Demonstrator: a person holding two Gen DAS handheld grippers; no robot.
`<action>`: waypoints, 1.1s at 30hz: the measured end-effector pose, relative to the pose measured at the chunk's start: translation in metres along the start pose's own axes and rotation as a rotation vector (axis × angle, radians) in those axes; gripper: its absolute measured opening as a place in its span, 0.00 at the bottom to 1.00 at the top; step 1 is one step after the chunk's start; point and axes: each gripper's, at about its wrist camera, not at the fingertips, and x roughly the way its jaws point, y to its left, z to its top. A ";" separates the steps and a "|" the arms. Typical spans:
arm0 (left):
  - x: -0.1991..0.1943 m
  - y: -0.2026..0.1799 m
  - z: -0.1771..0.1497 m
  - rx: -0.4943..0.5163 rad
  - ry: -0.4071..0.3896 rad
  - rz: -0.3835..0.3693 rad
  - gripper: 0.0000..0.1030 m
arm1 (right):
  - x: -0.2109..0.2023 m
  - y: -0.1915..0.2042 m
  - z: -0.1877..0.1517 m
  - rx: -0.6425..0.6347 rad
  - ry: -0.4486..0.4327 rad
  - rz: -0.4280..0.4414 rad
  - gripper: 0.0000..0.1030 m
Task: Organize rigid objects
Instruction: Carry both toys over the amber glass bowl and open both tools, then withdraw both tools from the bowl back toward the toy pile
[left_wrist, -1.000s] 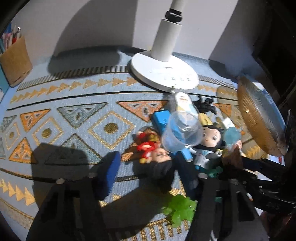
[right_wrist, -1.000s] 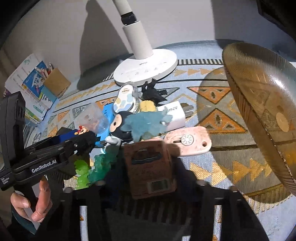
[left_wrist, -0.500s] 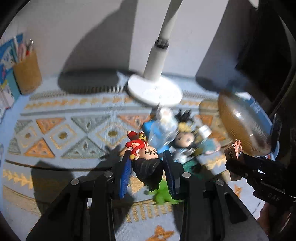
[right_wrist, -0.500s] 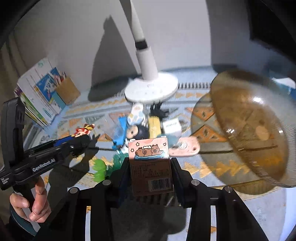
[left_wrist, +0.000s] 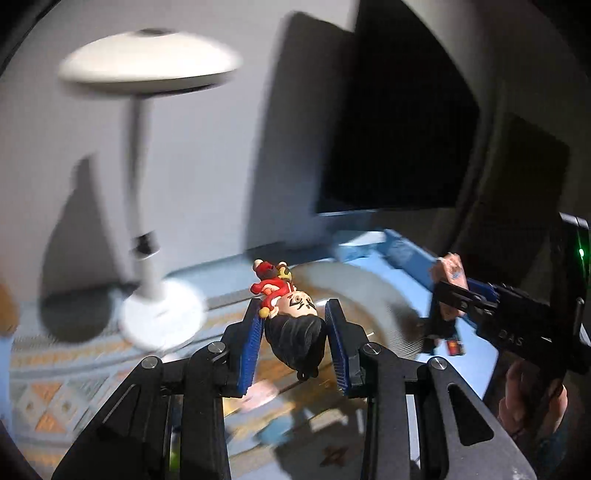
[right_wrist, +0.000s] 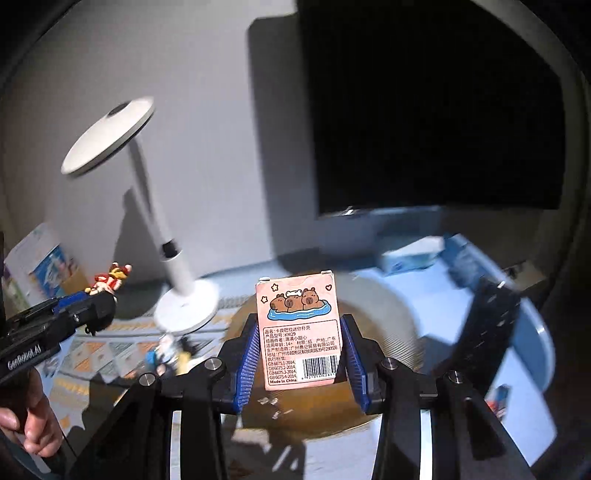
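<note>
My left gripper (left_wrist: 293, 314) is shut on a small figurine (left_wrist: 295, 328) with black hair and a red outfit, gripped by the head and lifted off the mat. In the right wrist view the same figurine (right_wrist: 110, 277) pokes out of the left gripper (right_wrist: 99, 295) at far left. My right gripper (right_wrist: 301, 332) is shut on a pink card box (right_wrist: 299, 325) printed with capybaras and a barcode, held upright. Both hang above the amber ribbed glass plate (right_wrist: 384, 314), whose rim (left_wrist: 369, 295) lies just beyond the figurine. The right gripper (left_wrist: 448, 295) with its box (left_wrist: 452, 267) is to the right.
A white desk lamp stands on its round base (right_wrist: 186, 306) at the left, head overhead. The remaining toy pile (right_wrist: 170, 350) lies on the patterned mat below. A dark monitor (right_wrist: 424, 110) fills the back right, with a blue box (right_wrist: 410, 254) beneath it. Books (right_wrist: 44, 258) stand far left.
Both grippers closed on their objects in the toy pile, then rose and swung right, so the figurine and the pink box now hang over the glass plate.
</note>
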 end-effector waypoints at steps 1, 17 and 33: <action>0.014 -0.010 0.004 0.007 0.024 -0.030 0.30 | 0.002 -0.005 0.002 0.001 0.007 -0.015 0.40; 0.188 -0.046 -0.048 -0.041 0.438 -0.123 0.30 | 0.125 -0.052 -0.058 0.039 0.481 0.017 0.40; 0.098 -0.006 -0.012 -0.066 0.278 -0.158 0.44 | 0.061 -0.062 -0.013 0.081 0.274 -0.055 0.60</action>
